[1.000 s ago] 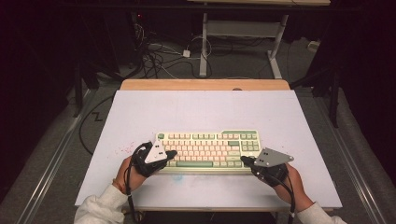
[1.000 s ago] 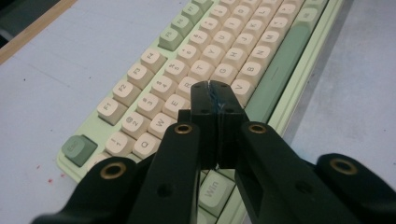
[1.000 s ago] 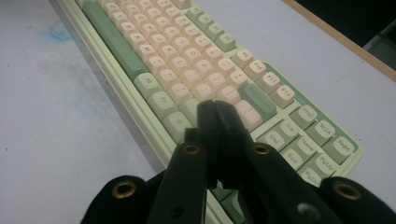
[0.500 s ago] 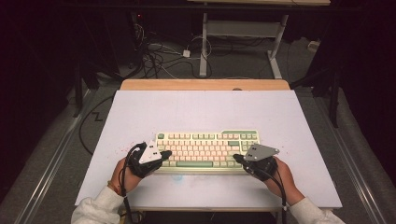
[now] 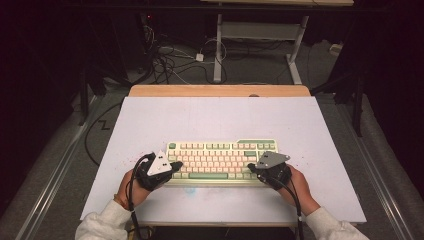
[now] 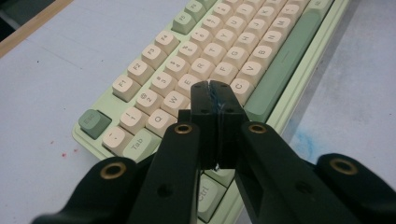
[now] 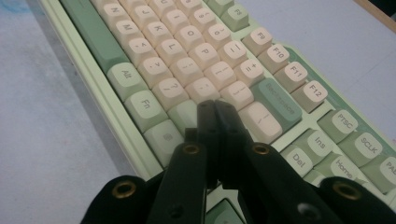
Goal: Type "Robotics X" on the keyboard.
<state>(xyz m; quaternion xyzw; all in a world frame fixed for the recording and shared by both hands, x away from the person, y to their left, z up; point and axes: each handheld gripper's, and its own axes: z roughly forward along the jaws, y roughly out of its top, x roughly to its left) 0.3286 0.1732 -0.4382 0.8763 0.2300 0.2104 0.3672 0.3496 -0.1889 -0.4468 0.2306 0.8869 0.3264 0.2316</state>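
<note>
The keyboard [image 5: 222, 159], pale green with cream keys, lies on the near half of the white desk [image 5: 215, 117], its long axis running left to right across the person's front, the space bar [image 5: 208, 175] along the near edge. The left tool [image 5: 175, 165] sits at the keyboard's left end, its jaws clenched on nothing; in the left gripper view the tool [image 6: 215, 86] points its joined tips over the letter rows around the C key [image 6: 239, 86], with the Tab key [image 6: 137, 142] off to its lower left. The right tool [image 5: 251, 168] is at the right part of the main key block, likewise clenched and empty; in the right gripper view the tool [image 7: 215, 106] has its tips just over the cream keys near the green Backspace key [image 7: 276, 102]. Each tool angles inward toward the keyboard's middle, so the keys lie ahead of and under both, and neither hand is clearly nearer; a press would probably be a short drop. Whether either tip already touches a key I cannot tell, since the jaws cover the keys below them. The keys straight under each tool are hidden, several legends are blurred, and the high view is too small to read them.
</note>
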